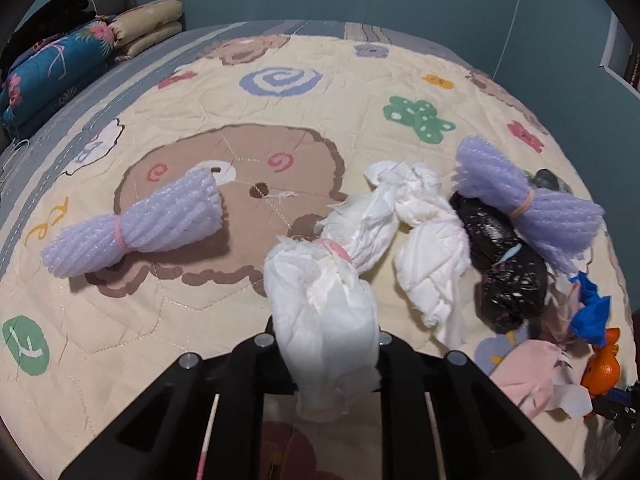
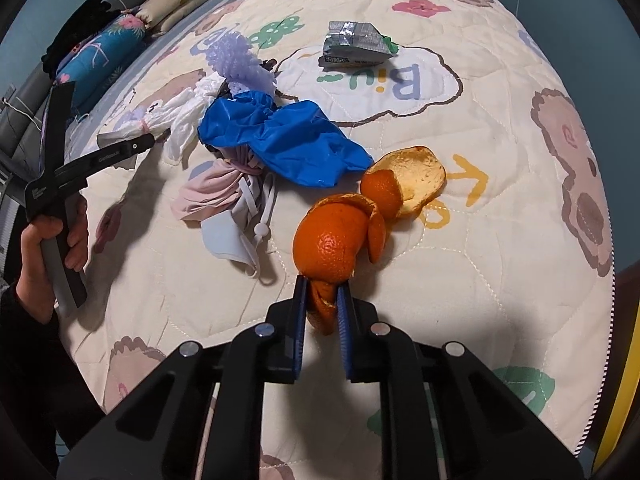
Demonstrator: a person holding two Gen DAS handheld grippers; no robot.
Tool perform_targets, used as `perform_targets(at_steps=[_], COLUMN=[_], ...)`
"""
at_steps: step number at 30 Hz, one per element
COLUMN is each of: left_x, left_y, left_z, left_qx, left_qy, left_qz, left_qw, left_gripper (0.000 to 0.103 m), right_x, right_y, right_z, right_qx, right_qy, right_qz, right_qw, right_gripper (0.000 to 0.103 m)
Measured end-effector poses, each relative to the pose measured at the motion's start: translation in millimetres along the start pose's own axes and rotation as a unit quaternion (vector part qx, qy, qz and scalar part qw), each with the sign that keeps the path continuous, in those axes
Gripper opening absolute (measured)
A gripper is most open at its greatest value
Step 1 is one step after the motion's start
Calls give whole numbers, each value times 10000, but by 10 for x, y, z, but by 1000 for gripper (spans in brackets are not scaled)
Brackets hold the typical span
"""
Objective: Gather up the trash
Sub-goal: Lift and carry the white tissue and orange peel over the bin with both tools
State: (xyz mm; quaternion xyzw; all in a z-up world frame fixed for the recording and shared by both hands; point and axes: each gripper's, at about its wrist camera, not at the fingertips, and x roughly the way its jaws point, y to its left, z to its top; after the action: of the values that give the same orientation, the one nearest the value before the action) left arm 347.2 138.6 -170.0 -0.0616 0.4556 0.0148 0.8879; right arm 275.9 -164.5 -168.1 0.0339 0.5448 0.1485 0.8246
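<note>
My left gripper [image 1: 326,344] is shut on a white tissue bundle [image 1: 324,312] tied with a pink band, held over the quilted bed [image 1: 160,320]. My right gripper [image 2: 323,300] is shut on an orange peel [image 2: 336,240], which hangs just above the quilt [image 2: 480,280]. The trash pile lies between them: a second white tissue [image 1: 428,248], a black bag [image 1: 504,264], a purple foam net [image 1: 524,200], a blue plastic piece [image 2: 280,136], a pink cloth [image 2: 212,196] and a face mask [image 2: 236,240]. A second peel [image 2: 408,180] lies on the quilt.
Another purple foam net [image 1: 136,224] lies alone at the left. A silver wrapper [image 2: 356,46] lies farther back. Pillows [image 1: 52,68] are stacked at the bed's far left by the blue wall. The left gripper [image 2: 124,148] and the hand holding it show in the right wrist view.
</note>
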Motion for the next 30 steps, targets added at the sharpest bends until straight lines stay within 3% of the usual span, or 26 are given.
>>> perform_targets(at_steps=[16, 30], left_x=[-686, -1073], left_y=[-3, -470], left_z=[-75, -281], left_qx=[-205, 198], left_qy=[-640, -633], left_qz=[-390, -424], left_qw=[9970, 9969], left_gripper=[13, 13], right_x=[-513, -1190], right_y=[1, -298], right_z=[-83, -363], right_qx=[159, 372], right_qy=[-350, -740], right_qz=[471, 746], right_qw=[9981, 9938], right_gripper=[13, 13])
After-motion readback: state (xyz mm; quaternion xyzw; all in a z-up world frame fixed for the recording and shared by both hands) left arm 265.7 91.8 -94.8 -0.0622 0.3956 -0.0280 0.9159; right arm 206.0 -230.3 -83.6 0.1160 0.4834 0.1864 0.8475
